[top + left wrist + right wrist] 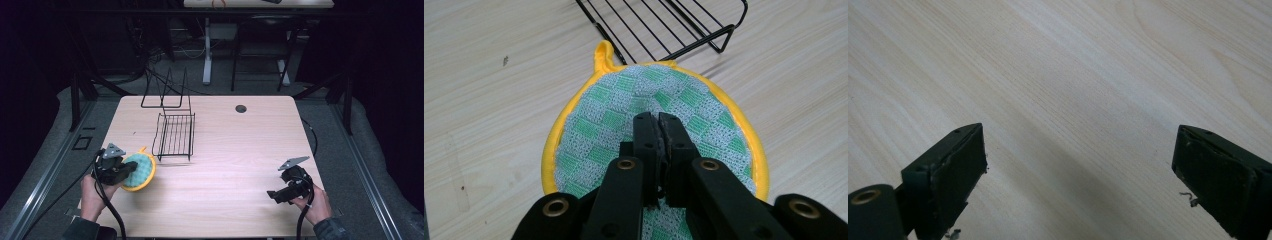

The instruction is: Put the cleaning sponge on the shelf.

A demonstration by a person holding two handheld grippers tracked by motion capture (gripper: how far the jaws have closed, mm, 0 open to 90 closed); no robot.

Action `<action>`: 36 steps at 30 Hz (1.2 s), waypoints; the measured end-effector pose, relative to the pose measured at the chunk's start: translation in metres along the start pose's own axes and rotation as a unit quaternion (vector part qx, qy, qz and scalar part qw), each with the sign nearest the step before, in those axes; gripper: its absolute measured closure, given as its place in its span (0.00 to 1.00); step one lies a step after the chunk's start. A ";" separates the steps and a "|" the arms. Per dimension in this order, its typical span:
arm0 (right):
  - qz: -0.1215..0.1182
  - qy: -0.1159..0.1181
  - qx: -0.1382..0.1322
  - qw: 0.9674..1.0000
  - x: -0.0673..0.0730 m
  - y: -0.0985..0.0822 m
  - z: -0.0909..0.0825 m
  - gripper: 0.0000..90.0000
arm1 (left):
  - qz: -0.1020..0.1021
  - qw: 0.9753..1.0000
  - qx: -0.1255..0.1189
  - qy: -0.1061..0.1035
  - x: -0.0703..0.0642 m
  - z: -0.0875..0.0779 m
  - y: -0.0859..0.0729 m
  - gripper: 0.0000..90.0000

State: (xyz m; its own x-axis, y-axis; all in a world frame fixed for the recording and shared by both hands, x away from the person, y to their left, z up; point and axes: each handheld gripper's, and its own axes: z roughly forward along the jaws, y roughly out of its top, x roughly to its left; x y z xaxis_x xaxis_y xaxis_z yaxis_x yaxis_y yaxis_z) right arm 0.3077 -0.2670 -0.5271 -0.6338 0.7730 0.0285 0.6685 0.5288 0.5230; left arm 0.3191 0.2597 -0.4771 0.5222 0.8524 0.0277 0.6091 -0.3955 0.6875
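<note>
One round pot holder [139, 170], green check weave with a yellow rim and a small loop, sits near the left front of the table [235, 150], just beside the front left corner of the wire rack; left gripper [128, 171] pinches it, jaws pressed together on the cloth; in the left gripper view the two black jaws meet over the middle of the pot holder [614, 120], fabric bunched slightly between them, loop pointing toward the rack; whether the pot holder is lifted or lying on the wood, cannot tell; left hand [92, 192] comes in from the bottom left, gripper pointing right and level, cable trailing back toward the table edge; right hand [315, 202] rests at the right front, well apart from the pot holder; right gripper [272, 196] points left; right gripper view has the jaws spread wide with nothing between them, bare wood [1073, 90] below; black wire rack [175, 135] stands mid-table, nothing in it; second wire frame [165, 95] stands behind it, upright, nothing in it either; left gripper view catches the near corner of the rack [674, 25], feet touching the wood; high view adds a small round hole [241, 108] in the tabletop near the far edge, right of the rack.
</note>
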 end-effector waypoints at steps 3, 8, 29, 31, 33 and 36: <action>0.000 0.000 0.000 1.000 0.000 0.000 0.000 0.07 | 0.003 1.000 -0.001 0.000 0.000 0.000 0.002 0.98; -0.001 0.000 0.000 1.000 0.000 0.000 0.000 0.07 | 0.005 1.000 -0.010 0.001 -0.002 0.001 0.006 0.98; 0.000 -0.001 0.000 1.000 0.001 0.000 0.000 0.07 | 0.025 0.999 -0.034 -0.004 -0.008 0.017 0.027 0.98; 0.000 -0.001 0.000 1.000 0.001 0.000 0.000 0.07 | 0.024 0.999 -0.045 0.001 -0.008 0.020 0.028 0.98; -0.003 -0.002 0.000 1.000 0.001 0.000 0.000 0.07 | 0.024 0.999 -0.046 -0.002 -0.008 0.020 0.031 0.98; -0.003 -0.002 0.001 1.000 0.000 0.000 0.000 0.07 | 0.025 0.998 -0.049 -0.002 -0.008 0.024 0.034 0.98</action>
State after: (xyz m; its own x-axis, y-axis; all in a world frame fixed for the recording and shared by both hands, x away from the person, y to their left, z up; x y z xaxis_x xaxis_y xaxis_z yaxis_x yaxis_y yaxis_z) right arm 0.3076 -0.2665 -0.5273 -0.6360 0.7714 0.0223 0.6656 0.5337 0.5217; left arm 0.3496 0.2314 -0.4717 0.5526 0.8312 0.0608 0.5212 -0.4016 0.7530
